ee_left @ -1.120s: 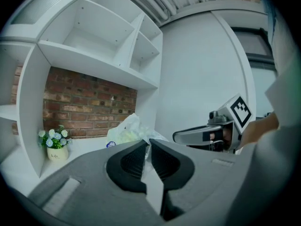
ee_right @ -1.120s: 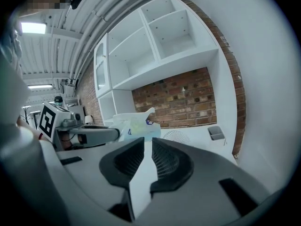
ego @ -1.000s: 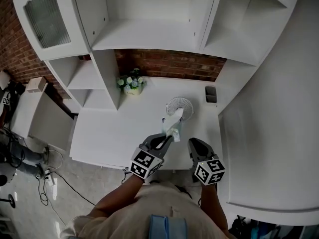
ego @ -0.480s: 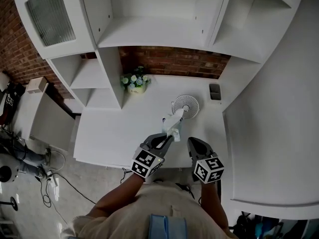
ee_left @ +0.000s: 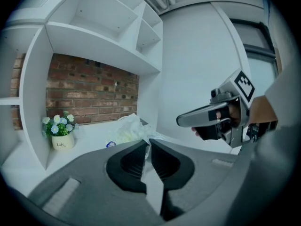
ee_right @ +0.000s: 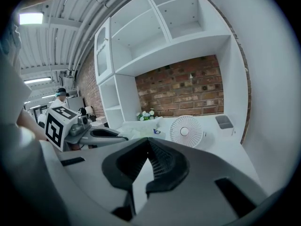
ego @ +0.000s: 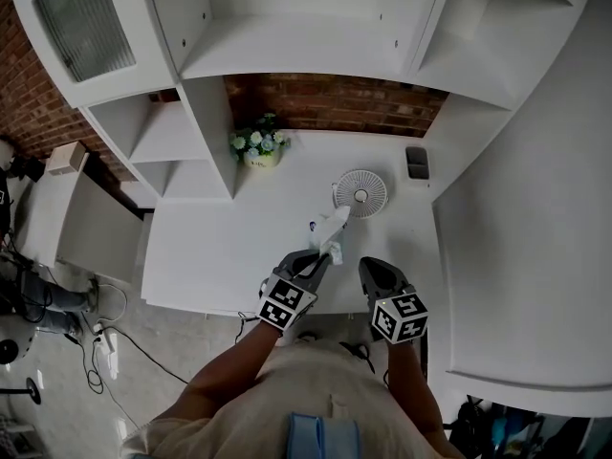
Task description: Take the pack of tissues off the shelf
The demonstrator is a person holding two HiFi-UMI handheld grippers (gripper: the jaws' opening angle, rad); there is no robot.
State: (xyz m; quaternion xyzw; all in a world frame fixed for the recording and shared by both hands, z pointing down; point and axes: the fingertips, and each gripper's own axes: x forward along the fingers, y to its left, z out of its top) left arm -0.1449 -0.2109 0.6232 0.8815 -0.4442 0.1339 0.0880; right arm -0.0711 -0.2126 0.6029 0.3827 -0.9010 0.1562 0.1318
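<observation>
Clutching one pack of tissues (ego: 331, 228), left tongs (ego: 327, 254); right tongs (ego: 367, 265) clenched shut; beyond, one fan (ego: 360, 192), one flowerpot (ego: 255, 150).

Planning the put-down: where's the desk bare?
Widest bare patch: left half of desk, flower pot to front edge. Narrower strip between fan and right wall, before grey bin. Tightest by the fan, where left gripper holds pack of tissues.
</observation>
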